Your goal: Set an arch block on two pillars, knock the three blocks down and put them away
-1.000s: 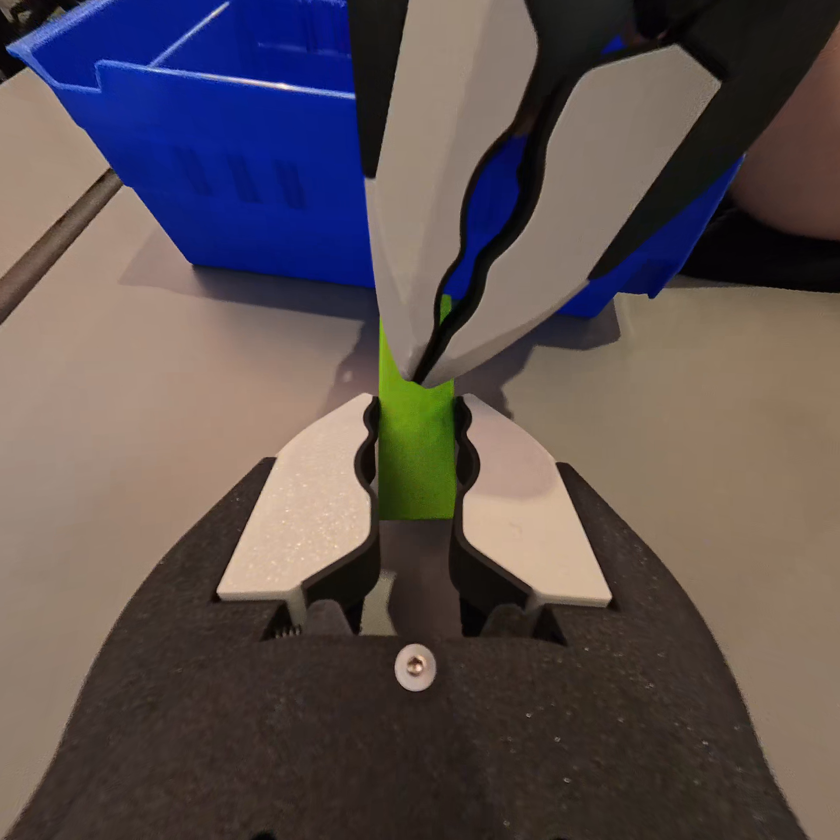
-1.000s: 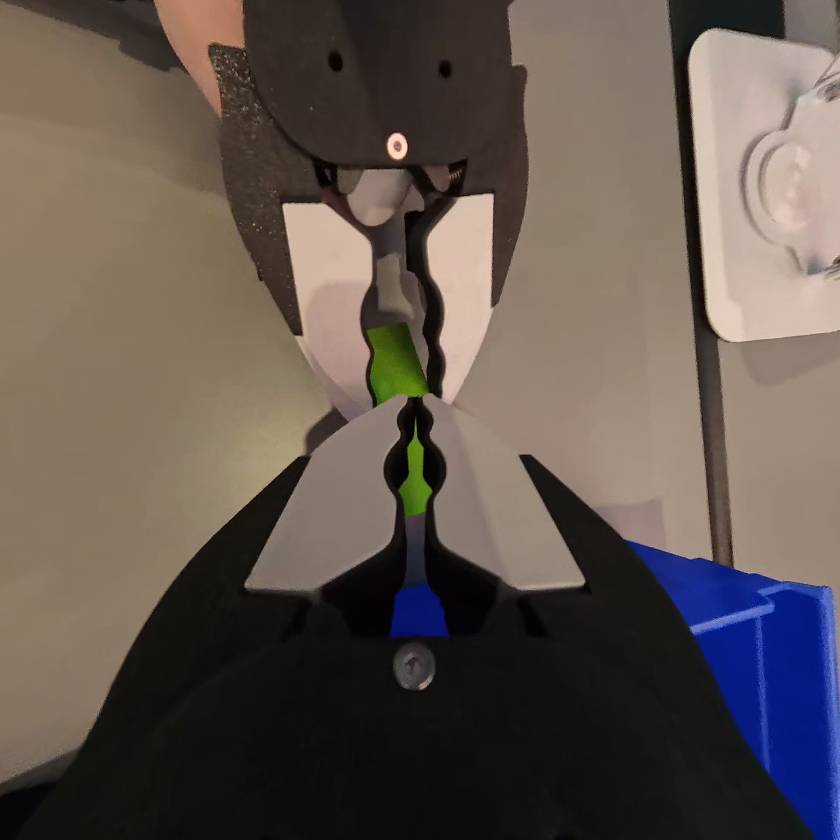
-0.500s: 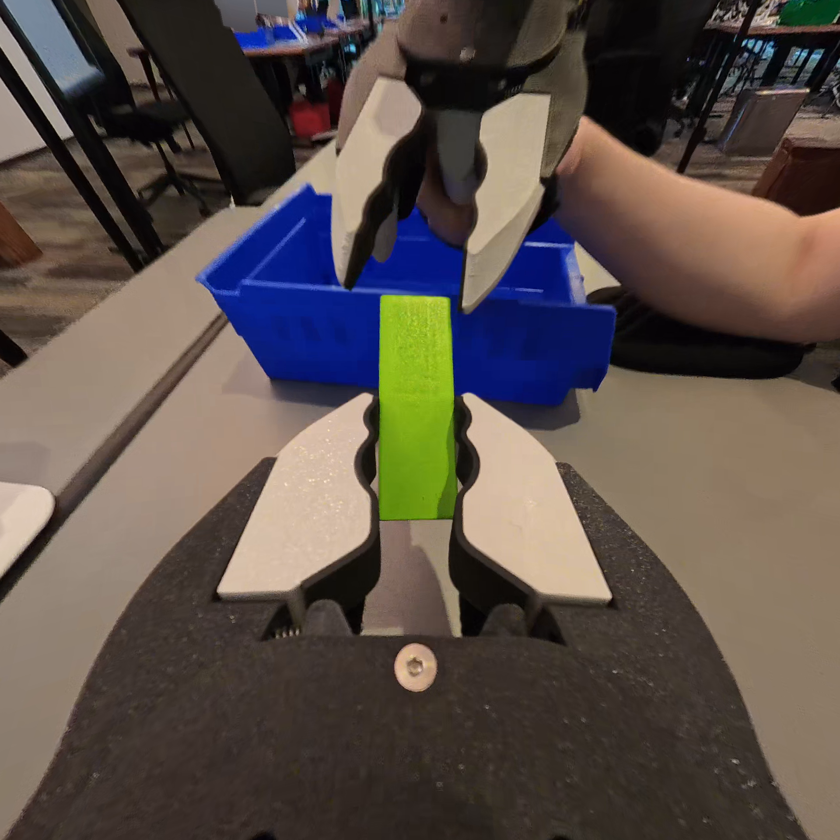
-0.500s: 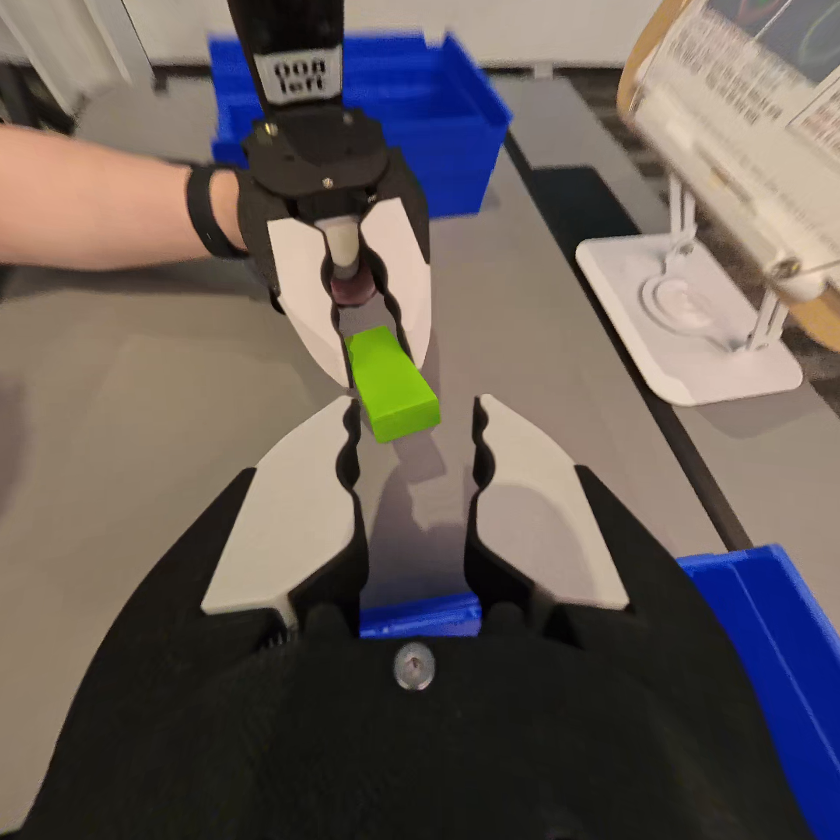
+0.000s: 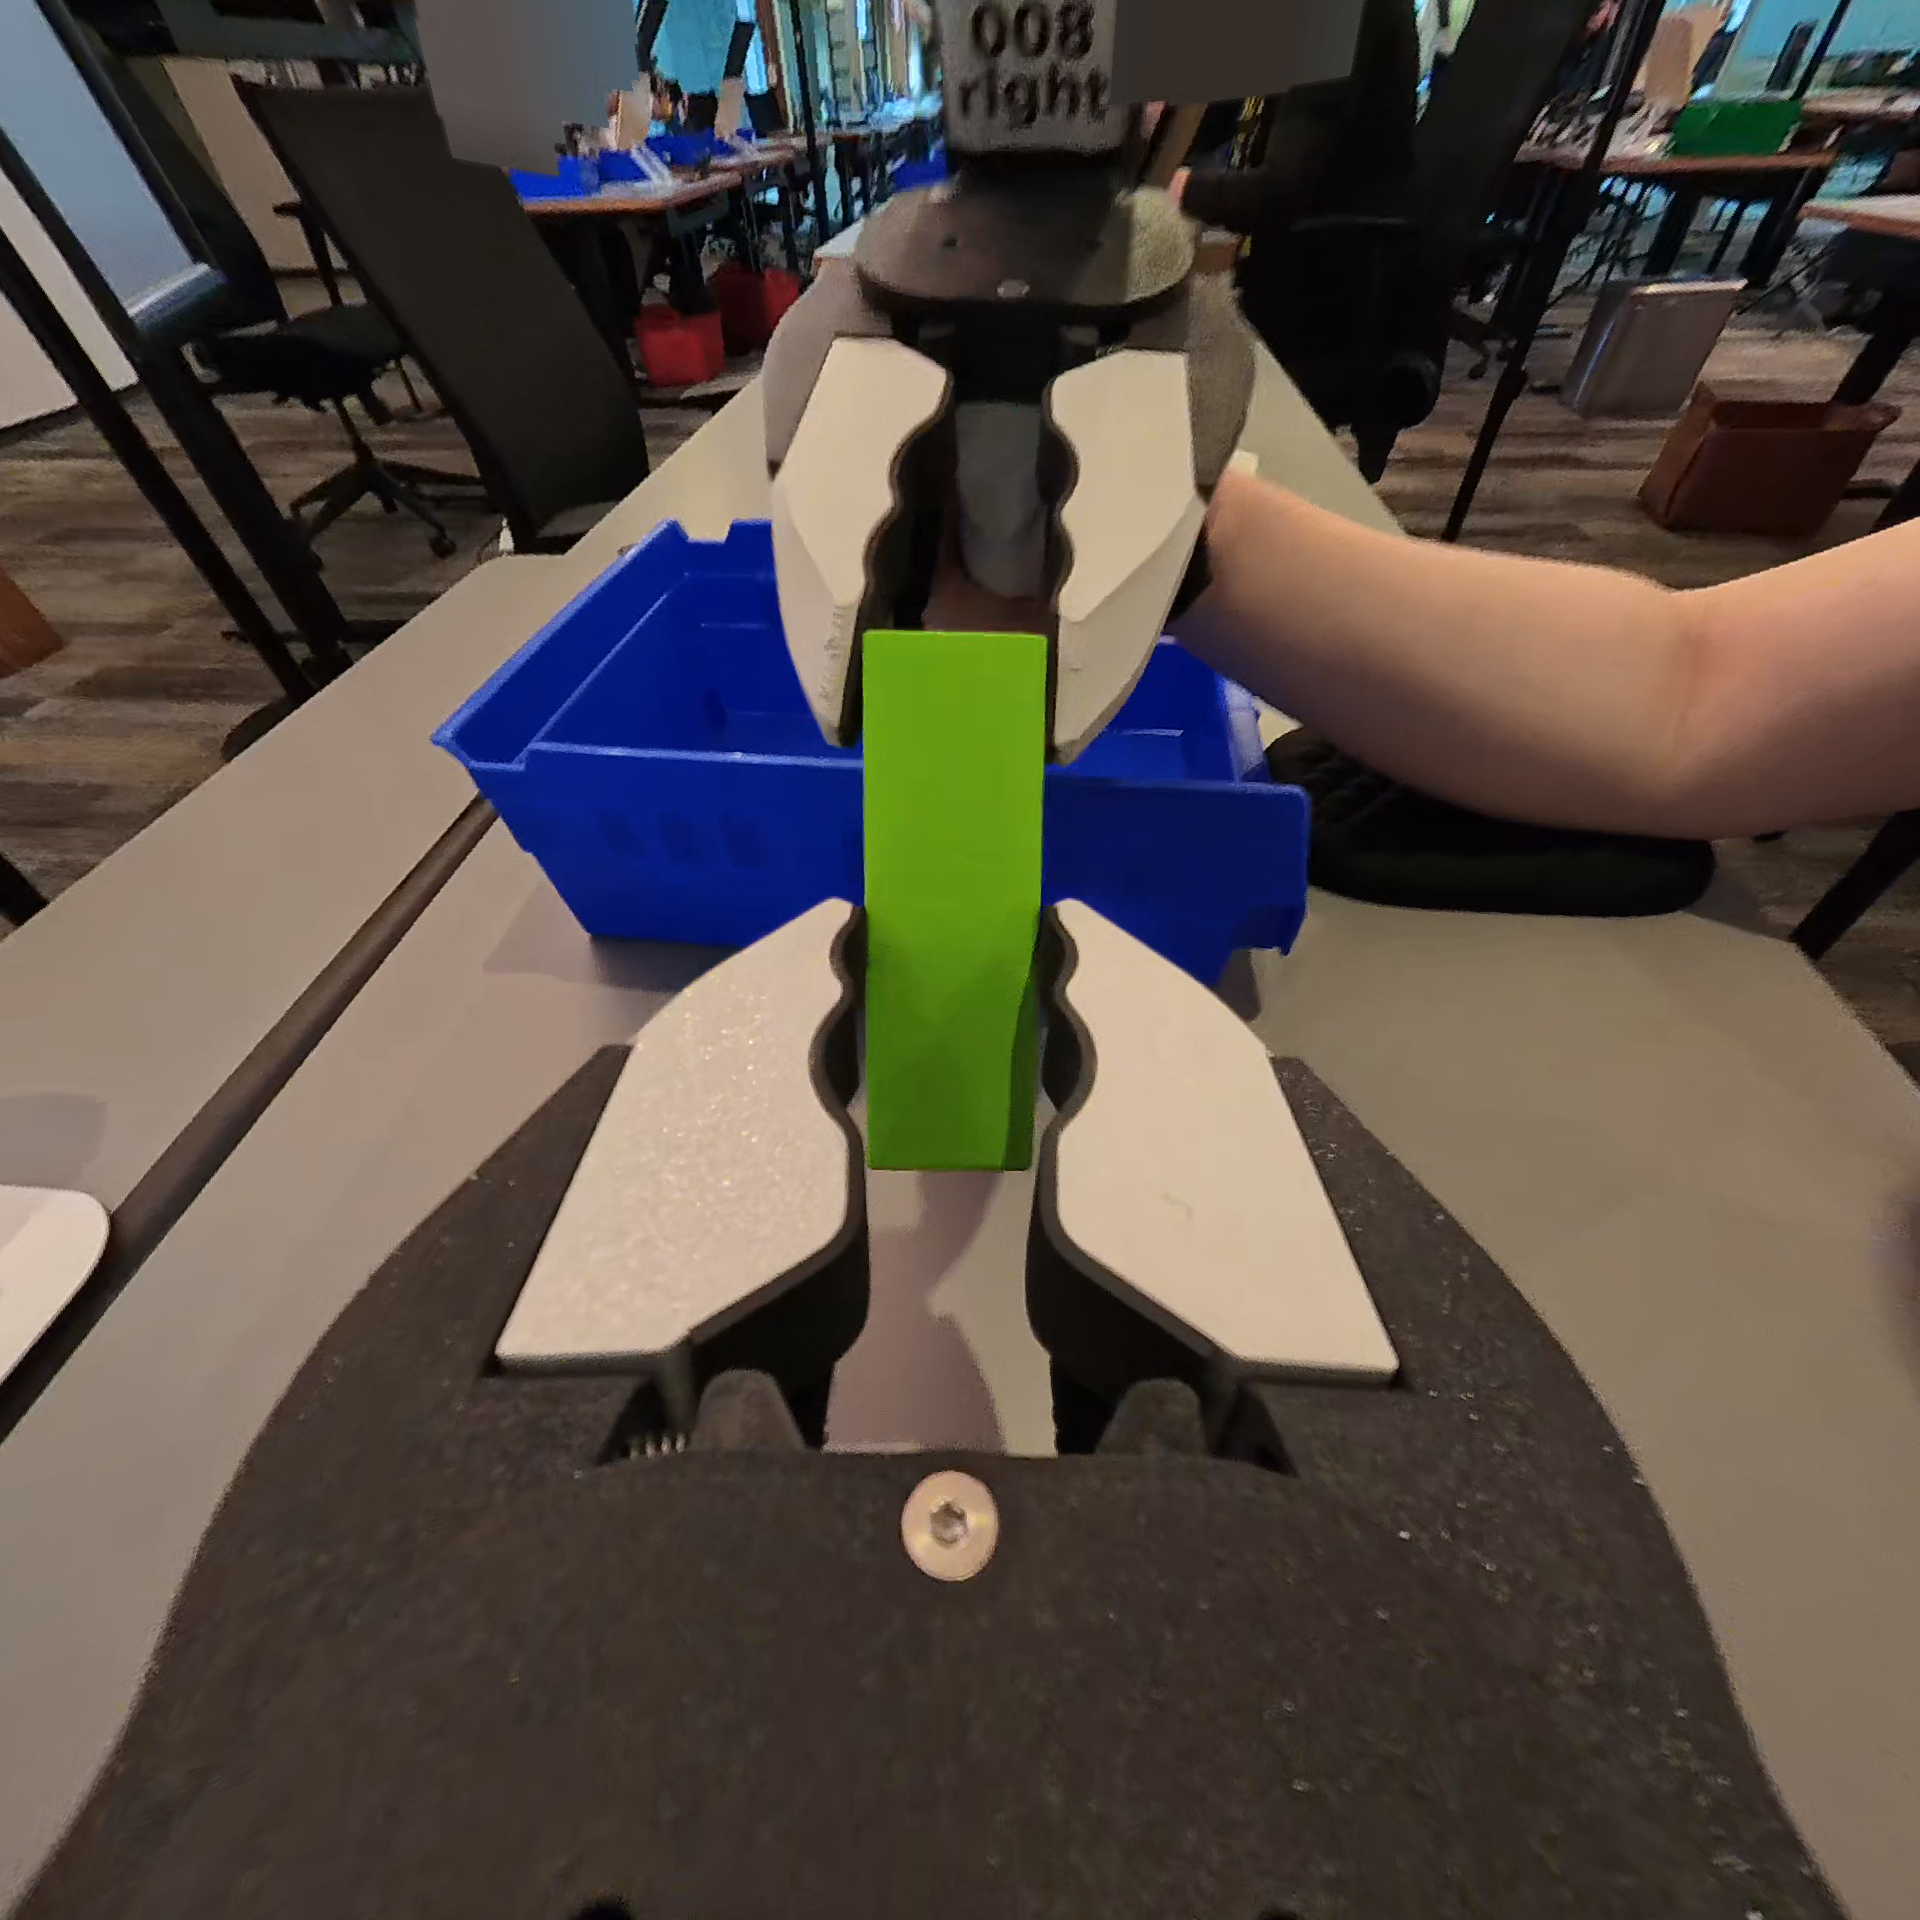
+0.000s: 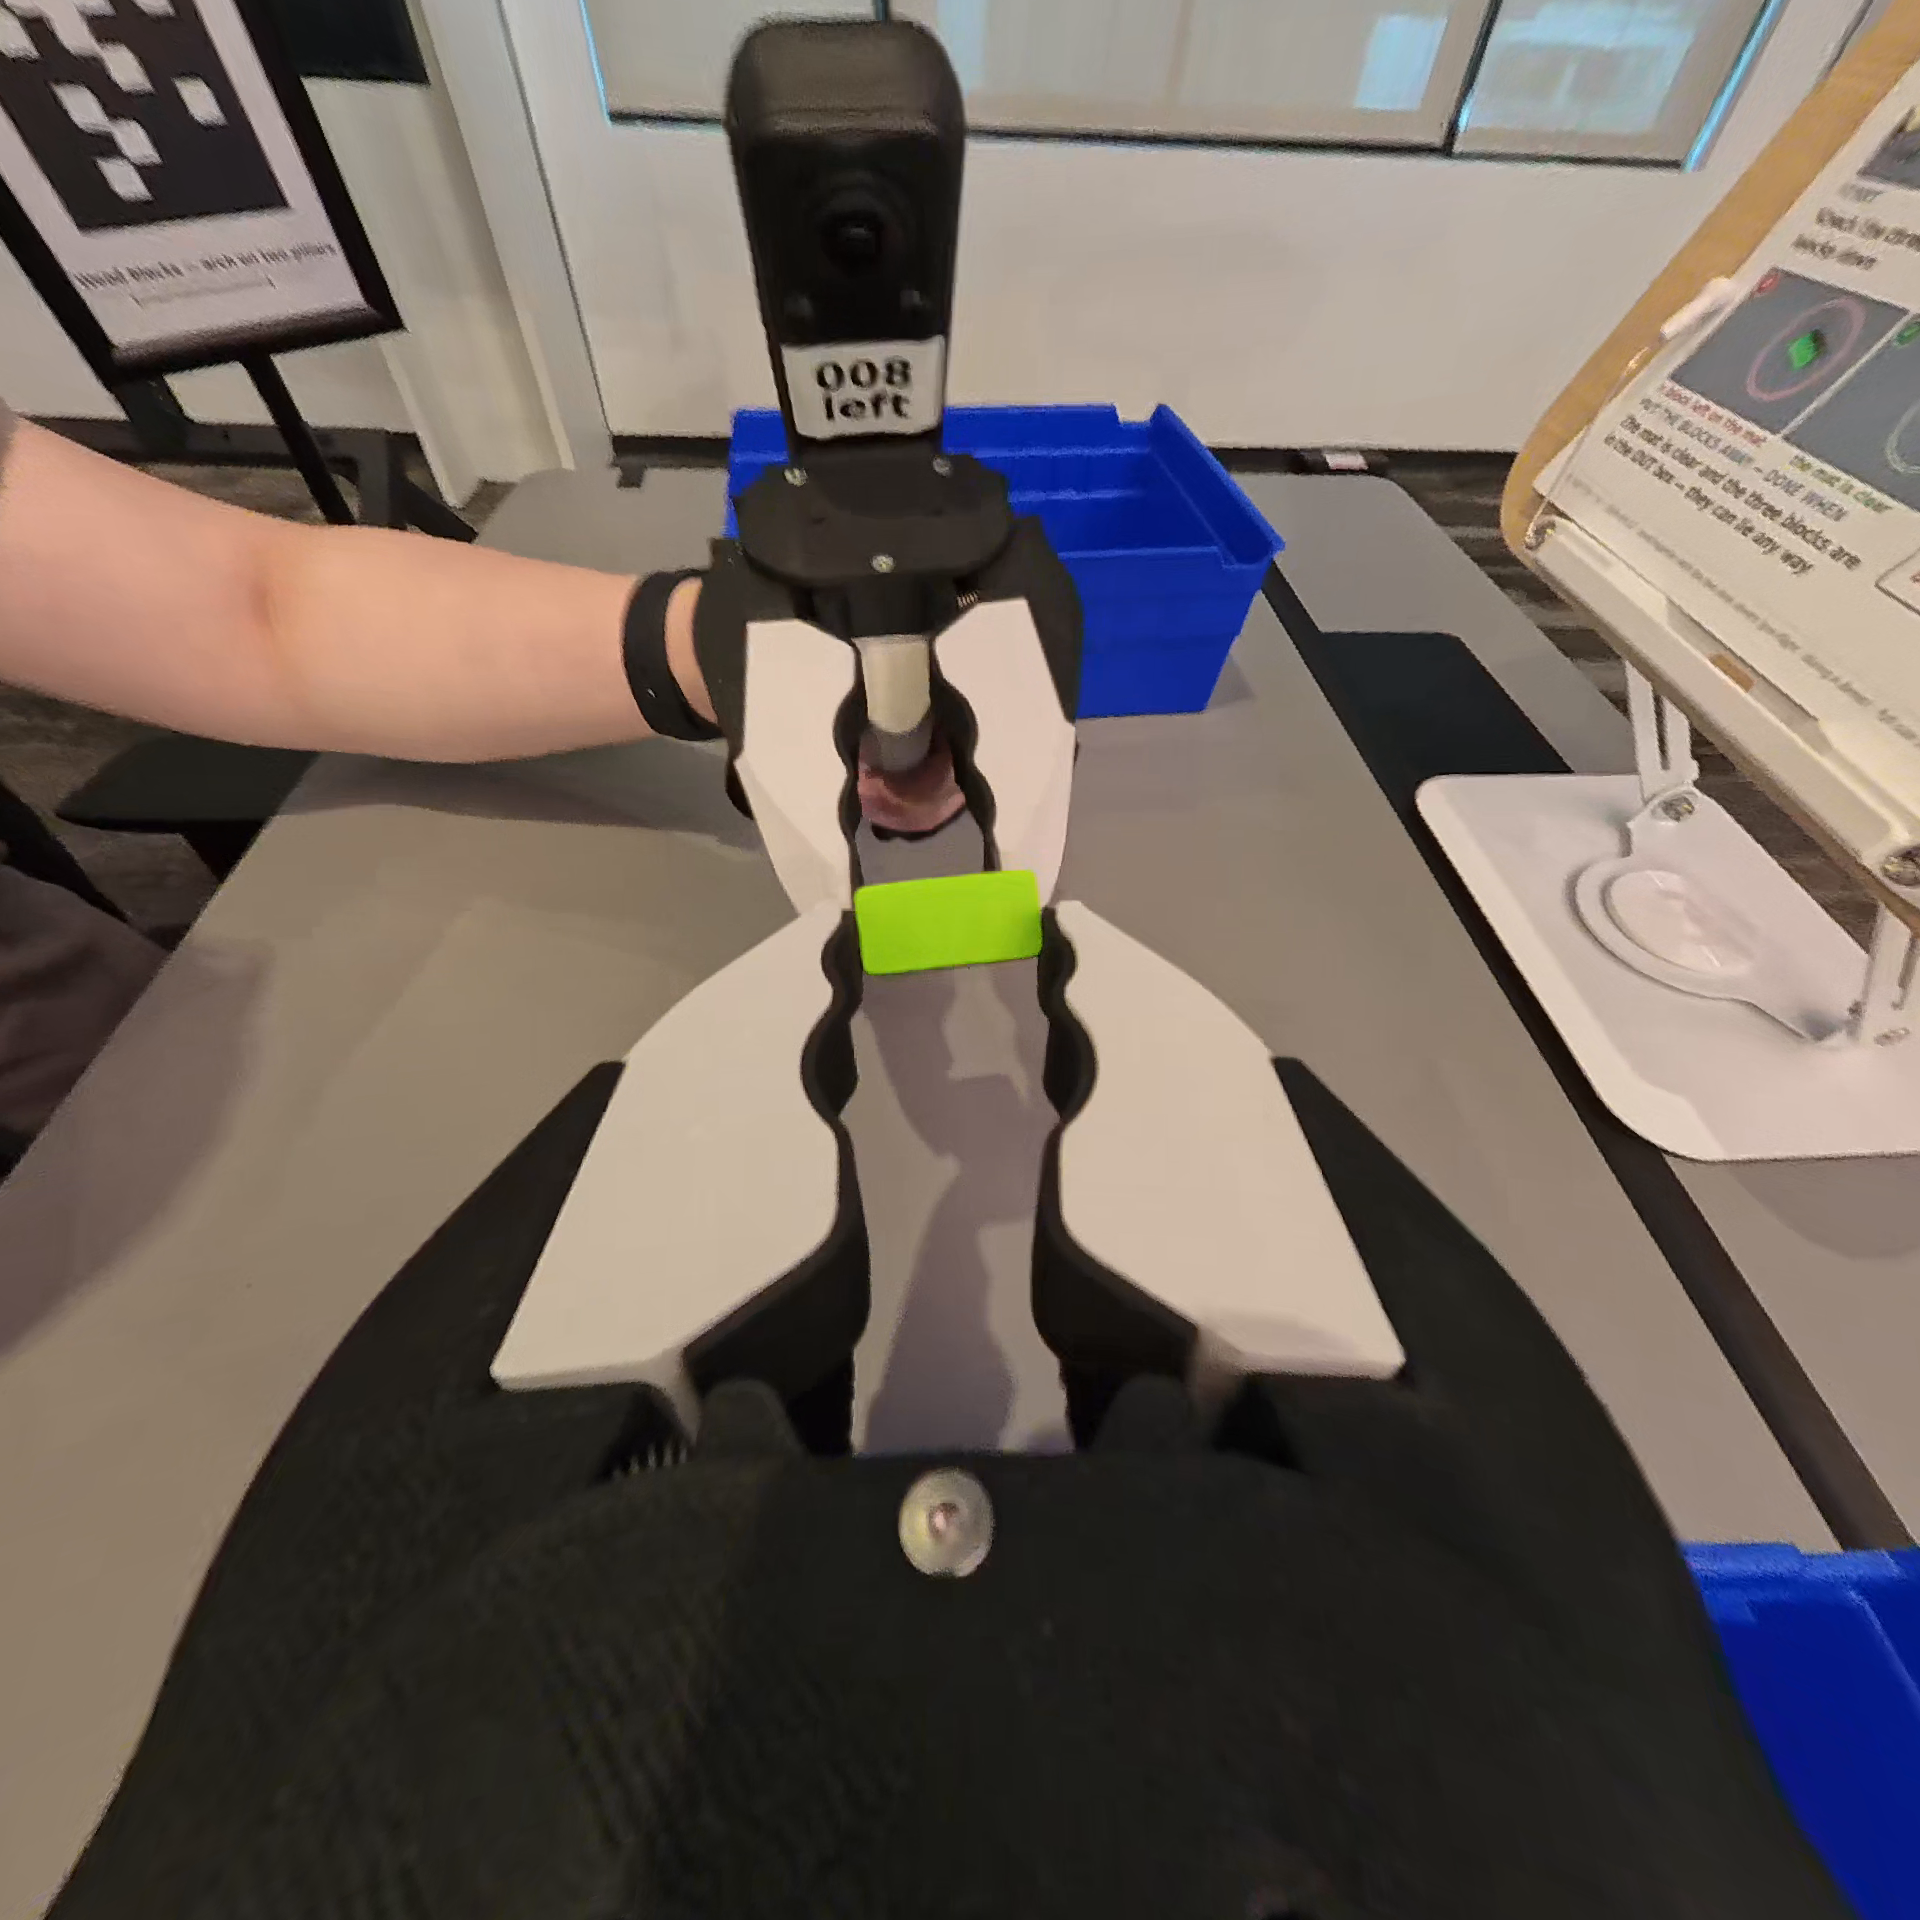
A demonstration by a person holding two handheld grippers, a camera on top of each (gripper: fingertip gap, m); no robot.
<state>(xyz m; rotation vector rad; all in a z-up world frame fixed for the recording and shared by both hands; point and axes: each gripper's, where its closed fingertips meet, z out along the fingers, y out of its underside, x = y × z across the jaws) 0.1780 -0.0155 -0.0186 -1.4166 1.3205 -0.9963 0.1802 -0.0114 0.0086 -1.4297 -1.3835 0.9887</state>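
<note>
A bright green oblong block is held above the grey table, between both grippers. My left gripper is shut on its near end, with both pads pressed on its sides. My right gripper faces it from the far side, its fingertips closed on the block's other end. In the right wrist view the end face of the green block sits between my right gripper's fingertips and touches both. Behind it stands the left gripper. No other blocks are in view.
A blue bin stands on the table behind the block. The right wrist view shows another blue bin at the far end and a blue bin corner at lower right. A white stand with a clipboard is on the right.
The right gripper, shut above the block a second ago, opened wide, swung level to face the left gripper, and closed on the block's free end. The left gripper kept its grip throughout.
</note>
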